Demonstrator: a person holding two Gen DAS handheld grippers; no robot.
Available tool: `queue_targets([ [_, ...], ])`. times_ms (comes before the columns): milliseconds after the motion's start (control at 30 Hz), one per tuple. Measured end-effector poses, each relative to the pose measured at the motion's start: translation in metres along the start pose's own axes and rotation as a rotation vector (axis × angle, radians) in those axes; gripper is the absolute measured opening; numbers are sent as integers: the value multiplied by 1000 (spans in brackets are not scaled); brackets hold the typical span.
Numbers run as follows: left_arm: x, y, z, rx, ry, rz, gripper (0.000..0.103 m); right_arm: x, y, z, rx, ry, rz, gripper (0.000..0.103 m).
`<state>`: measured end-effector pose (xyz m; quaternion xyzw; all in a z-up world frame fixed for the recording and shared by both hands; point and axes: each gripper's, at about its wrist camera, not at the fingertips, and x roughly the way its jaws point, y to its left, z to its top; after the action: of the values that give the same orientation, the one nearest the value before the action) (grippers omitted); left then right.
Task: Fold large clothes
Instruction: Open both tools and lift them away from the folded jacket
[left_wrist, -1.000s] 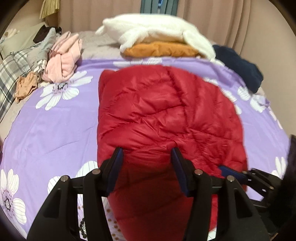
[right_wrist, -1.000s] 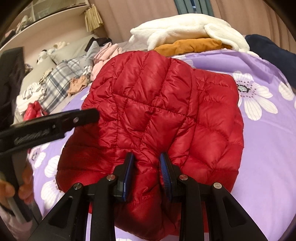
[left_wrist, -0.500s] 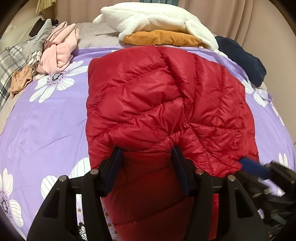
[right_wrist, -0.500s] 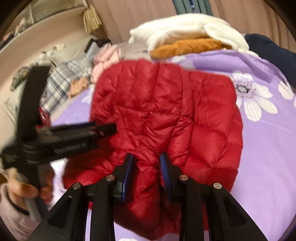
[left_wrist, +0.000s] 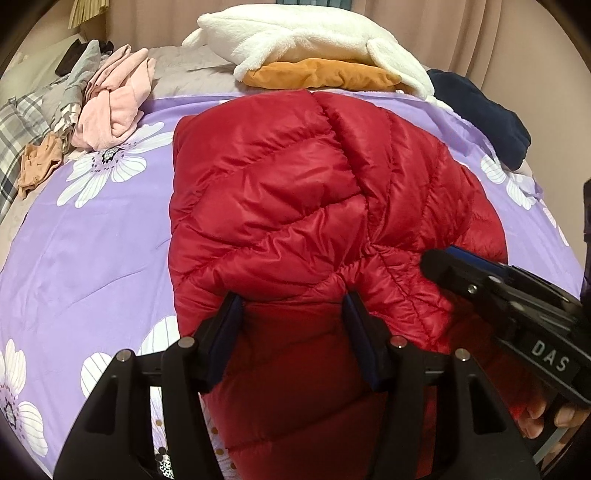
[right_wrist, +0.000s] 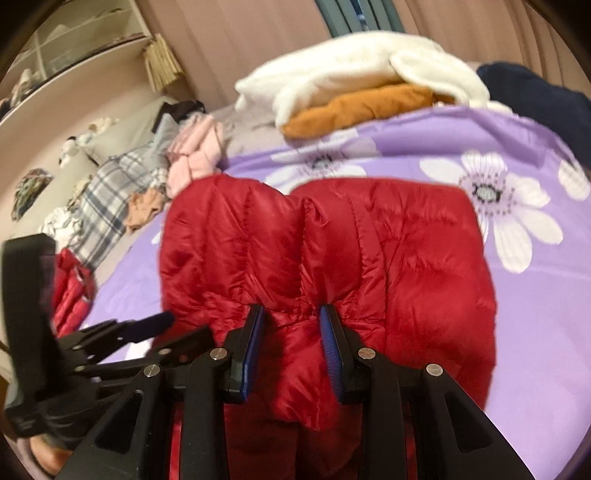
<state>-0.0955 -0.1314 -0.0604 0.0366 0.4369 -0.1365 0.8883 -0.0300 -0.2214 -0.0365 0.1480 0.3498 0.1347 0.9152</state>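
A red quilted puffer jacket (left_wrist: 295, 206) lies on the purple flowered bedspread (left_wrist: 92, 240). It also shows in the right wrist view (right_wrist: 369, 251). My left gripper (left_wrist: 291, 314) is shut on a thick bunch of the jacket's near edge, its fingers held wide by the padding. My right gripper (right_wrist: 291, 325) is shut on another bunch of the near edge and shows at the right of the left wrist view (left_wrist: 480, 273). The left gripper shows at the lower left of the right wrist view (right_wrist: 147, 325).
A white fleece on an orange garment (left_wrist: 321, 55) lies at the far side of the bed. A navy garment (left_wrist: 487, 110) lies far right. Pink clothes (left_wrist: 114, 99) and plaid clothes (right_wrist: 103, 199) are piled at the left. Shelves (right_wrist: 74, 44) stand beyond.
Both grippers have carried the near edge of the jacket forward over the rest of it. The jacket looks shorter and more folded in the right wrist view.
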Motion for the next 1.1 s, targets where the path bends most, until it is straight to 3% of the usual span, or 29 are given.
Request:
queue_targets([
  [233, 0, 0, 1, -2, 1, 10, 58, 3, -4, 0, 20, 26, 10, 31],
  [433, -20, 1, -3, -31, -6, 20, 58, -8, -6, -2, 37, -1, 37, 31],
  [800, -55, -9, -35, 2, -2, 24, 58, -20, -3, -4, 41, 7, 23, 31],
  [1100, -47, -9, -43, -7, 14, 28, 58, -50, 17, -23, -91, -22, -20, 31],
])
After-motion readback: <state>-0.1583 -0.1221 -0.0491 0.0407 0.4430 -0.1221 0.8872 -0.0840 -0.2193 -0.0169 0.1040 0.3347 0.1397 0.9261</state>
